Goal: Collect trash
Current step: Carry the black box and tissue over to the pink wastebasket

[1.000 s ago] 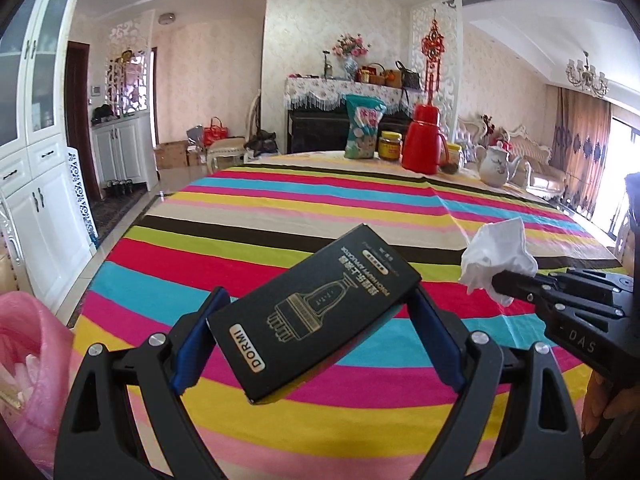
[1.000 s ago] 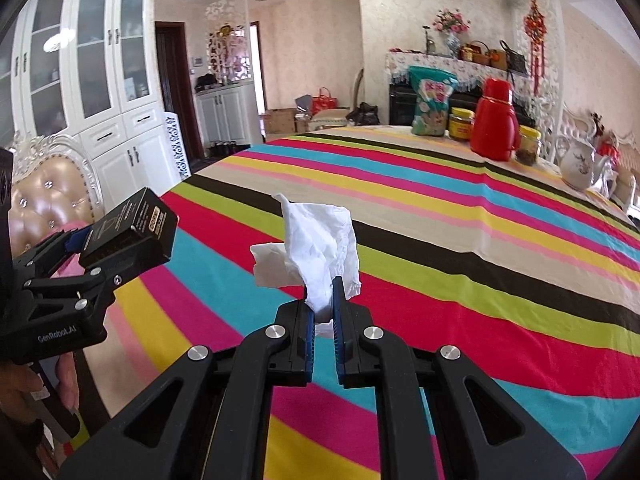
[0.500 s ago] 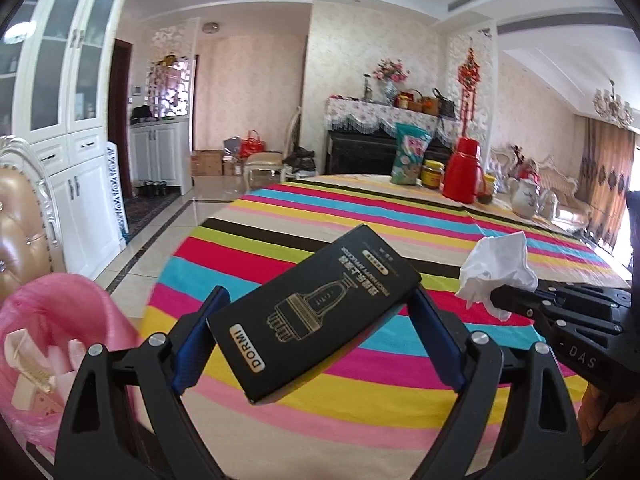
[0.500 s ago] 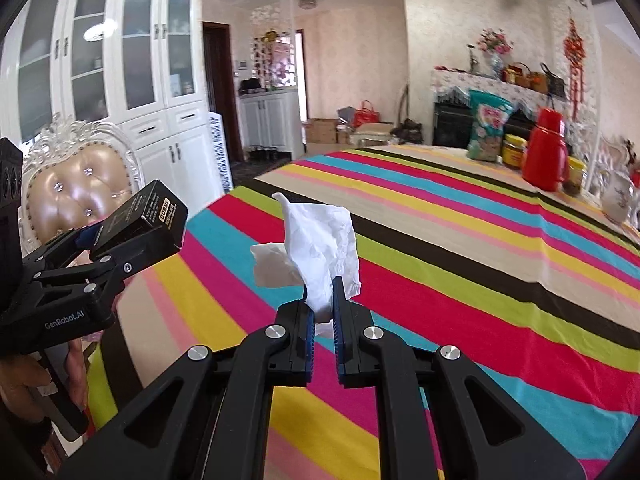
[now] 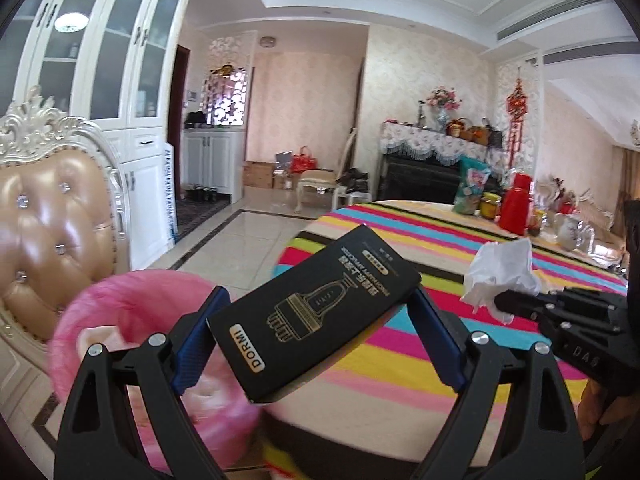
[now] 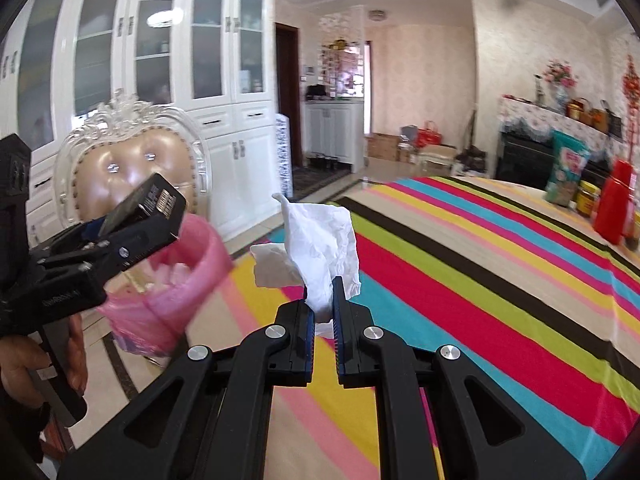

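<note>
My left gripper (image 5: 316, 336) clamps a black DORMI box (image 5: 312, 312) between its blue pads, tilted, held in the air just above and in front of a pink-lined trash bin (image 5: 132, 320) that sits below and to its left, beside the striped table (image 5: 460, 240). My right gripper (image 6: 322, 308) pinches a crumpled white tissue (image 6: 320, 244), its jaws closed tight on it above the table edge, with the bin off to its left.

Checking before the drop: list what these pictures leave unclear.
- Pink trash bag: contents blurred in both views, lower part behind left gripper holding the black box.
- Tissue: base hidden between right gripper fingers.
- Yellow jar: label too small.
</note>
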